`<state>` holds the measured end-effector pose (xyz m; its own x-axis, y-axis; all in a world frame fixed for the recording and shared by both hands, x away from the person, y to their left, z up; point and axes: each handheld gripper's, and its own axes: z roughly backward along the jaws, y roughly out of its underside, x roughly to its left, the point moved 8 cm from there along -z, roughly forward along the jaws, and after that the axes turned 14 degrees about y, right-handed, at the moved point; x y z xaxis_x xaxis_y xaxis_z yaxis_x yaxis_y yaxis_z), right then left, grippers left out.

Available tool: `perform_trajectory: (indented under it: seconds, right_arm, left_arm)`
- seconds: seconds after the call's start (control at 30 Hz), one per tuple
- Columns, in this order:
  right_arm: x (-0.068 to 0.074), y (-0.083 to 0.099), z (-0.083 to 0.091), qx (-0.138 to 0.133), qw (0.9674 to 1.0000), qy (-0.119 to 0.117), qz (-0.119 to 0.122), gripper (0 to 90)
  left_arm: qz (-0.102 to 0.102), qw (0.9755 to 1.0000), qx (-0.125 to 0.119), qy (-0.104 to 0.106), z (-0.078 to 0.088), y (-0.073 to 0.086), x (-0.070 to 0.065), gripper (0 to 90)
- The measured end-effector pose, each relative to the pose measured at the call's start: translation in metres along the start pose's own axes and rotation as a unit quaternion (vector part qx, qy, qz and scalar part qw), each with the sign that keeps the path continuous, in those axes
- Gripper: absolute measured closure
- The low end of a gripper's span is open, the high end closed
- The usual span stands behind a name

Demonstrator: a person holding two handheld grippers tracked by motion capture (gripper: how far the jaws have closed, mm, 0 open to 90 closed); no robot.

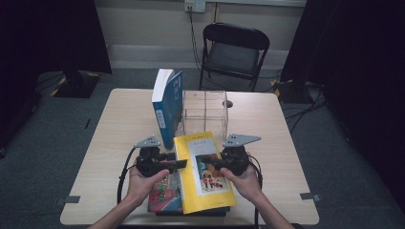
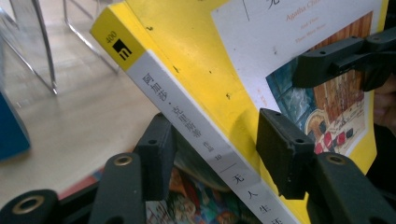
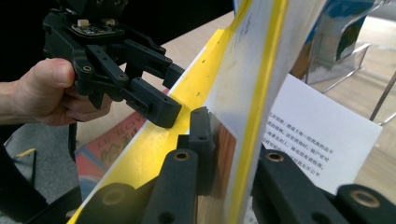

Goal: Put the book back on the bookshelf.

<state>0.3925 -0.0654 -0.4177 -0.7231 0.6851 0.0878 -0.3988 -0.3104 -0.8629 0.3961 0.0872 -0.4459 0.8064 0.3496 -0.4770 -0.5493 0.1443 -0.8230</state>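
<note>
- Your yellow book [image 1: 203, 171] lay tilted at the near edge of the table [image 1: 119, 124], resting on top of a colourful book [image 1: 162, 193].
- Its spine [image 2: 196, 135] carried Chinese characters on a white strip, and above them "400" with a small black logo on yellow.
- Its cover read "Agatha Chri…", cut off at the edge of the left claw view.
- Your left claw [image 1: 177, 163] straddled the spine side, one pad on the cover and one beneath; I could not tell whether the pads pressed.
- Your right claw [image 1: 206, 160] was pinching the front cover [image 3: 252, 93], lifting it off a white page of Chinese print [image 3: 317, 135].
- The clear box [image 1: 205, 114] behind stood with a blue book [image 1: 167, 107] upright just beside its left wall; the contents could not be made out.
</note>
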Motion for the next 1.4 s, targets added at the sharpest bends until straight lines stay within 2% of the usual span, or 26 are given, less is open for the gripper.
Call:
perform_trajectory:
  seconds: [0.07,0.17,0.27,0.3,0.37,0.53,0.7,0.8,0.87,1.0,1.03,1.07,1.13,1.17,1.2,1.27,1.33,1.4]
  right_arm:
    - [0.001,-0.006,0.002,-0.008,1.0000,0.001,0.002,83.2]
    - [0.002,-0.015,0.004,-0.019,0.9998,0.001,0.003,83.9]
    - [0.004,-0.026,0.007,-0.034,0.9994,0.003,0.010,84.6]
    - [0.004,-0.030,0.008,-0.042,0.9991,0.003,0.009,85.0]
    - [0.003,-0.036,0.010,-0.055,0.9985,0.003,0.006,85.8]
    - [0.003,-0.040,0.013,-0.062,0.9980,-0.001,0.006,85.9]
    - [0.006,-0.040,0.013,-0.061,0.9980,-0.008,0.012,85.9]
    - [0.007,-0.040,0.014,-0.057,0.9981,-0.008,0.022,86.0]
    - [0.006,-0.040,0.016,-0.057,0.9981,-0.007,0.023,86.2]
    - [0.005,-0.039,0.020,-0.062,0.9977,-0.002,0.026,86.3]
    - [0.005,-0.039,0.021,-0.067,0.9974,-0.001,0.027,86.3]
    - [0.004,-0.041,0.022,-0.072,0.9970,0.002,0.028,86.3]
    - [0.002,-0.041,0.023,-0.078,0.9966,0.006,0.027,86.0]
    - [0.001,-0.041,0.023,-0.080,0.9965,0.007,0.024,86.0]
    - [-0.001,-0.038,0.022,-0.080,0.9965,0.011,0.022,85.8]
    - [-0.004,-0.033,0.022,-0.086,0.9962,0.004,0.013,85.7]
    - [-0.005,-0.030,0.025,-0.088,0.9961,-0.003,0.007,85.4]
    - [-0.005,-0.028,0.028,-0.085,0.9963,-0.004,0.007,85.1]
  left_arm:
    - [0.001,1.0000,0.000,-0.001,0.004,-0.006,0.000,51.2]
    - [-0.008,0.9999,-0.015,-0.004,0.009,-0.017,0.000,54.2]
    - [-0.019,0.9995,-0.026,-0.009,0.013,-0.028,0.000,56.2]
    - [-0.028,0.9990,-0.033,-0.014,0.014,-0.033,-0.001,56.6]
    - [-0.032,0.9986,-0.039,-0.017,0.015,-0.038,-0.001,57.7]
    - [-0.033,0.9979,-0.056,-0.005,0.012,-0.039,0.001,57.3]
    - [-0.027,0.9982,-0.053,0.008,0.010,-0.039,0.003,54.4]
    - [-0.030,0.9981,-0.054,0.009,0.012,-0.041,0.000,57.3]
    - [-0.042,0.9975,-0.056,0.011,0.014,-0.043,-0.003,60.2]
    - [-0.064,0.9956,-0.069,0.002,0.017,-0.049,-0.011,63.5]
    - [-0.079,0.9940,-0.076,-0.002,0.020,-0.052,-0.014,64.5]
    - [-0.086,0.9934,-0.076,0.000,0.021,-0.055,-0.017,65.8]
    - [-0.115,0.9901,-0.080,-0.002,0.024,-0.058,-0.024,70.7]
    - [-0.128,0.9890,-0.073,-0.002,0.024,-0.058,-0.029,71.5]
    - [-0.132,0.9890,-0.067,-0.001,0.024,-0.058,-0.032,72.8]
    - [-0.136,0.9884,-0.066,0.007,0.023,-0.056,-0.038,74.2]
    - [-0.134,0.9888,-0.064,0.006,0.022,-0.056,-0.042,75.0]
    - [-0.136,0.9886,-0.063,0.011,0.021,-0.054,-0.046,75.2]
